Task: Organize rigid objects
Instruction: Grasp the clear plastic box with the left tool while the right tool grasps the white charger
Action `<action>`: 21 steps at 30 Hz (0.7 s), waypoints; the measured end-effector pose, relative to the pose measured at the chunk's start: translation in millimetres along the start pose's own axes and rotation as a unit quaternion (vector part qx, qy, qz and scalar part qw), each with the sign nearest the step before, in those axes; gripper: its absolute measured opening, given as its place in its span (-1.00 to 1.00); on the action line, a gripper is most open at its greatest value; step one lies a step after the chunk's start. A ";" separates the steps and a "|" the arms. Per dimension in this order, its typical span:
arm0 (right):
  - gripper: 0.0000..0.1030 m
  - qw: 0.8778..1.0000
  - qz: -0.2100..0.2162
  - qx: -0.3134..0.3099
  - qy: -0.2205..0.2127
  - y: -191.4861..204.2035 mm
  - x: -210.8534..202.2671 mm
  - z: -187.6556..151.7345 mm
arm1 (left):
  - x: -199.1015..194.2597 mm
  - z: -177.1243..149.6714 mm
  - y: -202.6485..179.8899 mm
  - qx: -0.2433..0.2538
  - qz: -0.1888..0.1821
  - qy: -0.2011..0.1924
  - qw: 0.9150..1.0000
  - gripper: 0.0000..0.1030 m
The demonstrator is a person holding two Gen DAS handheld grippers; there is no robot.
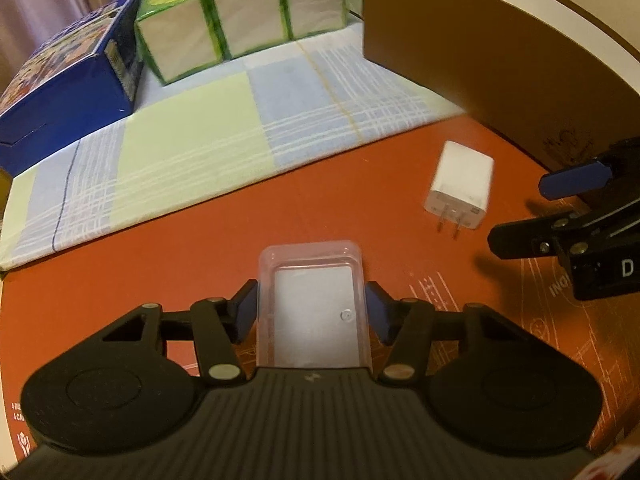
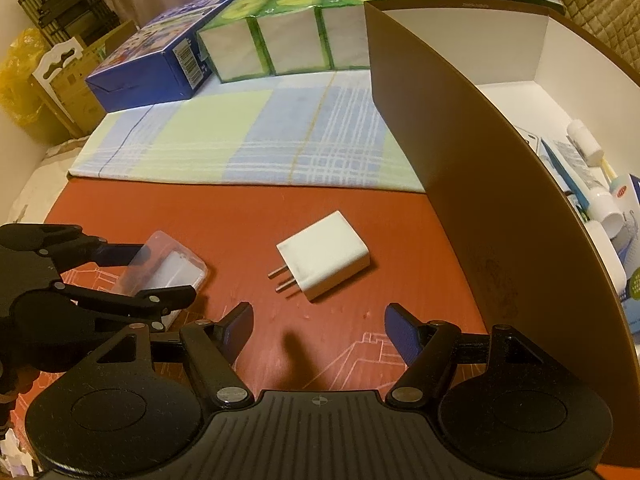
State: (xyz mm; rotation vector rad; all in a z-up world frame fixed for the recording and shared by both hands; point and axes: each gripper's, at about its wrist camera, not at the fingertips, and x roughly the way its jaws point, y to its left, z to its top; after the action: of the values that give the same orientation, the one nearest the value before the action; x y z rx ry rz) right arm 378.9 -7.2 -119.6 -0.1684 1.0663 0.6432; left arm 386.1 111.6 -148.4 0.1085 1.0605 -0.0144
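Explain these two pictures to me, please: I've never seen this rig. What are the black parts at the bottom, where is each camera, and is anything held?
Each picture comes from a fisheye camera mounted on a hand-held two-finger gripper, looking forward along its fingers. The left gripper straddles a small clear plastic case lying on the orange-red mat; whether its blue pads actually press the case I cannot tell. The right gripper is open and empty, just short of a white wall charger with two metal prongs. To the right stands a tall brown box with a white inside holding small items. Behind lie a checked cloth, a blue carton and green-wrapped packs.
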 end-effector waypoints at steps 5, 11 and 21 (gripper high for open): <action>0.35 0.999 -0.006 -0.031 -0.016 1.7 10.1 7.4 | 0.7 -1.0 8.8 -0.022 0.011 0.002 1.000 0.03; 0.35 0.998 -0.011 -0.054 -0.024 -2.7 27.9 16.4 | 0.0 -3.9 17.1 -0.039 0.017 0.006 0.999 0.03; 0.12 0.997 0.003 -0.075 -0.024 -1.7 43.2 23.4 | -0.1 -4.7 18.3 -0.045 0.017 0.007 0.999 0.03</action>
State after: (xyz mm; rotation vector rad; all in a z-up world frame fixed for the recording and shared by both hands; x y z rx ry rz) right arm 411.6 19.1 -145.3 -0.2786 0.9738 0.7296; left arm 383.1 130.2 -149.1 0.0451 1.0724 0.0652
